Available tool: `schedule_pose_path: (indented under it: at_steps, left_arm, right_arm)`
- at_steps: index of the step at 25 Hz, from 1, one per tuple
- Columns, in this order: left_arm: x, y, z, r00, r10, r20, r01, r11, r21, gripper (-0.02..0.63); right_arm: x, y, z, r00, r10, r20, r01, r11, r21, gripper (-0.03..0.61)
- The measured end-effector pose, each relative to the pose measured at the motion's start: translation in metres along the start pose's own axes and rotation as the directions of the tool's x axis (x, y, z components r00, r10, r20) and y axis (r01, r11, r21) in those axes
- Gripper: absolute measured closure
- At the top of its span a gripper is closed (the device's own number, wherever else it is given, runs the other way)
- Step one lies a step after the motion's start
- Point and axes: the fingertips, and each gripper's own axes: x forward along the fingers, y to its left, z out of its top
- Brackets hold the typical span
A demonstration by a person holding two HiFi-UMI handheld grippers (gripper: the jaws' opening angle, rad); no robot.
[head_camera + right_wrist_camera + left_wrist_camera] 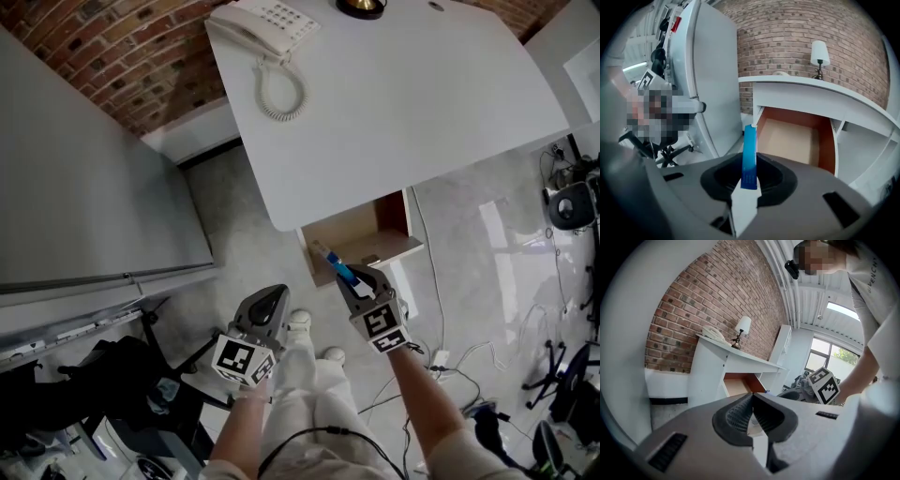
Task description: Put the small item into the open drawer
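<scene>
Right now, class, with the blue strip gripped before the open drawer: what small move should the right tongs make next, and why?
Probably ease the right tongs forward and down over the open drawer before releasing: the blue strip is clamped between them, its tip only at the drawer's near corner, not yet inside.

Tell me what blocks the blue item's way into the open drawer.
Nothing visible does. The right gripper holds the blue item just before the drawer, whose inside shows bare beyond it. The left gripper hangs off to the side, out of the path.
</scene>
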Motion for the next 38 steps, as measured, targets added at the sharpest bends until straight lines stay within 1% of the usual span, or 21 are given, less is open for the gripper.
schedule_pose_path:
  at_steps: [4,6,16,22,25,28,29,32,38]
  left_arm:
    - [-0.001,0.005,-0.006,1.000,0.005,-0.002,-0.005,1.000,-0.011,0.607]
    - [-0.002,0.007,-0.009,1.000,0.004,-0.009,-0.004,1.000,-0.015,0.607]
    - [-0.006,0.021,-0.020,1.000,0.025,-0.019,-0.025,0.999,-0.040,0.607]
    - [-0.008,0.025,-0.024,0.999,0.032,-0.017,-0.032,0.998,-0.048,0.607]
    - [-0.007,0.024,-0.025,0.999,0.030,-0.017,-0.031,0.998,-0.050,0.607]
    - [-0.007,0.021,-0.024,0.999,0.027,-0.017,-0.028,0.998,-0.050,0.607]
    - [-0.008,0.020,-0.024,0.999,0.029,-0.017,-0.030,0.998,-0.049,0.607]
    - [-0.008,0.016,-0.020,0.999,0.032,-0.010,-0.032,0.998,-0.050,0.607]
    - [-0.005,0.009,-0.008,1.000,0.024,0.005,-0.023,0.999,-0.047,0.607]
  right_arm:
    - [0.020,0.008,-0.003,0.996,0.032,-0.080,-0.042,0.991,-0.128,0.492]
    - [0.030,0.009,-0.006,0.993,0.041,-0.112,-0.058,0.986,-0.155,0.491]
    - [0.057,0.010,-0.018,0.979,0.065,-0.192,-0.101,0.977,-0.186,0.485]
    - [0.061,0.011,-0.023,0.975,0.059,-0.215,-0.103,0.975,-0.199,0.479]
    - [0.061,0.012,-0.022,0.976,0.061,-0.209,-0.104,0.974,-0.202,0.468]
    - [0.059,0.013,-0.020,0.977,0.066,-0.202,-0.106,0.975,-0.193,0.415]
    - [0.058,0.013,-0.019,0.977,0.069,-0.201,-0.108,0.975,-0.193,0.408]
    - [0.051,0.014,-0.016,0.978,0.074,-0.194,-0.111,0.975,-0.192,0.402]
    - [0.034,0.008,-0.007,0.983,0.070,-0.169,-0.096,0.984,-0.151,0.402]
